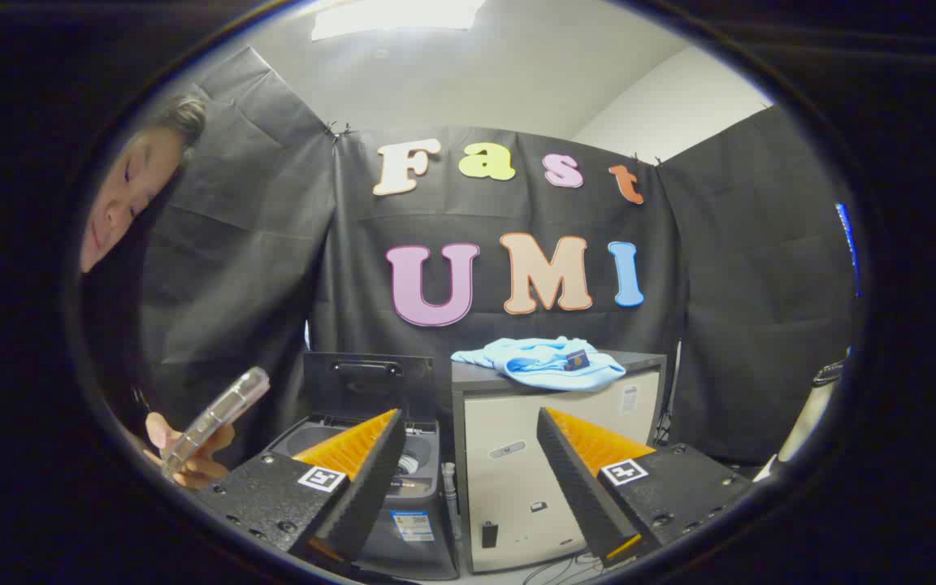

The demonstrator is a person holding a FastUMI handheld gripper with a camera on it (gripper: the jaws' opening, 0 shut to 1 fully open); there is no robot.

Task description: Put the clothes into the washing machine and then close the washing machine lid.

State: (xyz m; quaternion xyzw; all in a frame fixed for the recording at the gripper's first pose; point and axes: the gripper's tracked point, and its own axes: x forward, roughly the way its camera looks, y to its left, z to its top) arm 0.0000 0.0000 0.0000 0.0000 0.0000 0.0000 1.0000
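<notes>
We see the gripper (pixel 468 455) with its two fingers spread wide apart, and nothing is held between them. The cloth (pixel 539 361) lies beyond the fingers, a little toward the right finger, and higher than the tips. It rests on top of the cabinet (pixel 517 487), near its back. So the coming move, in our judgement, must go forward and up, slightly to the right.

The cloth is pale blue and crumpled into a low heap. Its long axis runs sideways, across the line of the fingers, so the jaws could pinch it over the short way. A small dark tag sits on it. It looks soft, and it will likely hang down when lifted.

The washer (pixel 370 487) stands just beside the cabinet, on the side of the left finger, lower than the cloth. Its lid (pixel 369 380) is up and the drum is open. A hand (pixel 192 455) holding a phone is near the left finger.
</notes>
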